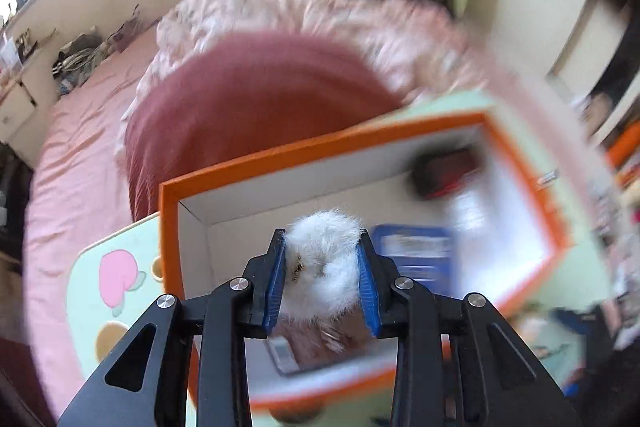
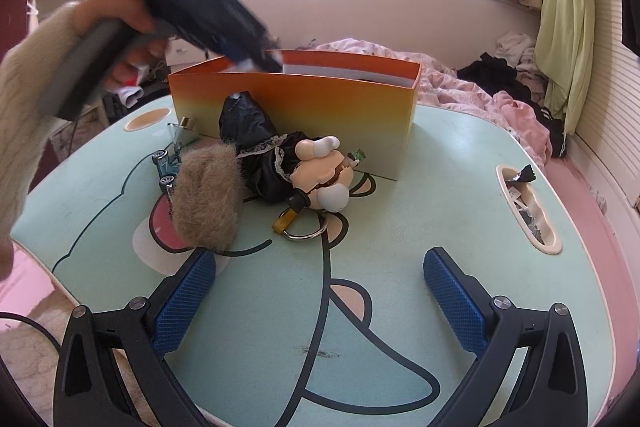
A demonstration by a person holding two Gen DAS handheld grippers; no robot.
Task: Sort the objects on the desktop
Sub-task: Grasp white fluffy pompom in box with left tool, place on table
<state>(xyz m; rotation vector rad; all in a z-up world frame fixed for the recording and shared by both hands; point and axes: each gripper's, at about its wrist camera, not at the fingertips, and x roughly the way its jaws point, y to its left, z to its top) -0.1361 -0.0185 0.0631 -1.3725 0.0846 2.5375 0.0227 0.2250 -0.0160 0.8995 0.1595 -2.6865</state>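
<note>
Your left gripper (image 1: 325,269) squeezes a white fluffy ball (image 1: 326,263) tight between its blue pads, so the ball cannot fall. You hold it right over the orange box (image 1: 256,163), with the gripper tipped down toward the inside, probably so the ball can drop in. Some things already lie in the box, but they are too blurry to name. Your right gripper (image 2: 320,291) waits in front of the box with its jaws wide apart and nothing in them. It points down at the green table (image 2: 460,155). Still in front of the box sit a brown fuzzy ball (image 2: 206,195), a doll in a black dress (image 2: 288,163), a little toy car (image 2: 165,163) and a key ring (image 2: 306,229). These still need sorting, I think.
</note>
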